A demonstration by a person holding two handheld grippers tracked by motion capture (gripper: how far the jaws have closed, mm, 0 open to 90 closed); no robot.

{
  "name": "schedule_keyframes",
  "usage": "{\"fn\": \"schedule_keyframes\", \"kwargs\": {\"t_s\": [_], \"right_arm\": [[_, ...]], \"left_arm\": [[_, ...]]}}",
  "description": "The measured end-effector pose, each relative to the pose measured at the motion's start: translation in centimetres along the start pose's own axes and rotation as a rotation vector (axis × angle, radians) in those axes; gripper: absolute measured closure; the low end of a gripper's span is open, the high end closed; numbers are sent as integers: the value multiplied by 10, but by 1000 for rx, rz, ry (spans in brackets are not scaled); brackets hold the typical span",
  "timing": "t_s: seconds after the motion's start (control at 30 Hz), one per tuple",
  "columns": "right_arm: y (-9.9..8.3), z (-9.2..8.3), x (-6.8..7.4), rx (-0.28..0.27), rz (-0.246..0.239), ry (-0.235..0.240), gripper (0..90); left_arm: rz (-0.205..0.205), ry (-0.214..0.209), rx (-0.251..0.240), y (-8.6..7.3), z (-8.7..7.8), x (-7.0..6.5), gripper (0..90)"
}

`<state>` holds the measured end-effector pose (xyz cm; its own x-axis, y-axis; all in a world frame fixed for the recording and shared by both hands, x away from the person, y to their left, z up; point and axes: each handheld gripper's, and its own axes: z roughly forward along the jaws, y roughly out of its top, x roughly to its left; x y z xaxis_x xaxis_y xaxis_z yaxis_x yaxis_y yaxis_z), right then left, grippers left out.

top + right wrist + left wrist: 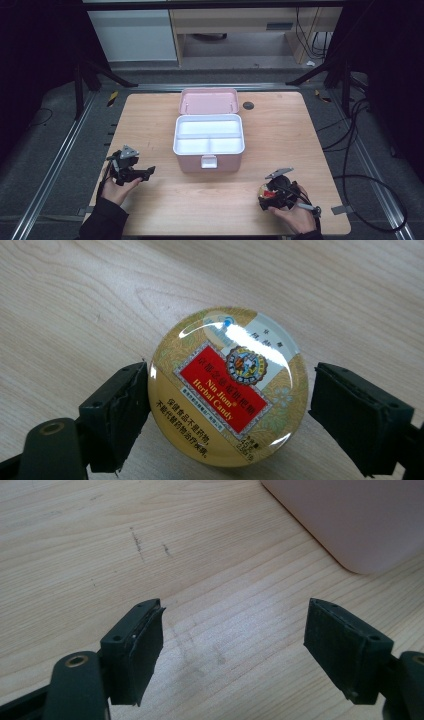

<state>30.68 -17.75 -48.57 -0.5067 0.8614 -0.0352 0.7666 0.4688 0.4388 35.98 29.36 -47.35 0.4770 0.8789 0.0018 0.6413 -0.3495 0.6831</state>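
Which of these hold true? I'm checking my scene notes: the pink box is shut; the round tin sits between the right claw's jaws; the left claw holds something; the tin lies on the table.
1. The pink box is shut: false, its lid stands open.
2. The candy tin sits between the right claw's jaws: true.
3. The left claw holds something: false, its open jaws are empty.
4. The tin lies on the table: true.

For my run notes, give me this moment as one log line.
left gripper: open, over bare table | right gripper: open around round gold candy tin, not yet gripped | pink plastic box: lid open
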Motion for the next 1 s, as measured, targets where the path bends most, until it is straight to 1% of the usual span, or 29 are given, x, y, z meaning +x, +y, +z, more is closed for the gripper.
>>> {"fn": "schedule_keyframes", "kwargs": {"t_s": [0.07, 0.13, 0.37, 0.63, 0.8, 0.87, 0.93, 0.97, 1.0], "right_arm": [[0, 1, 0, 4, 0, 0, 169], [0, 3, 1, 27, -6, 4, 189], [3, 5, 2, 40, 4, 9, 197], [5, 8, 3, 63, -6, 1, 198], [8, 9, 2, 78, -9, 10, 201], [9, 9, 2, 88, -2, 11, 203], [10, 8, 1, 94, -15, 6, 204], [10, 7, 0, 91, -18, 3, 205], [10, 5, -3, 85, -9, 0, 205]], "left_arm": [[1, 1, 2, 0, 0, 0, 232], [4, 0, 9, 0, 1, -1, 231], [10, -3, 19, 0, 3, -1, 231], [13, -5, 26, 0, 4, -2, 231], [18, -7, 33, -1, 5, -3, 231], [21, -8, 34, 0, 5, -4, 231], [20, -9, 32, 0, 5, -4, 232], [19, -9, 30, 0, 5, -3, 232], [18, -9, 29, 0, 5, -3, 233]]}}
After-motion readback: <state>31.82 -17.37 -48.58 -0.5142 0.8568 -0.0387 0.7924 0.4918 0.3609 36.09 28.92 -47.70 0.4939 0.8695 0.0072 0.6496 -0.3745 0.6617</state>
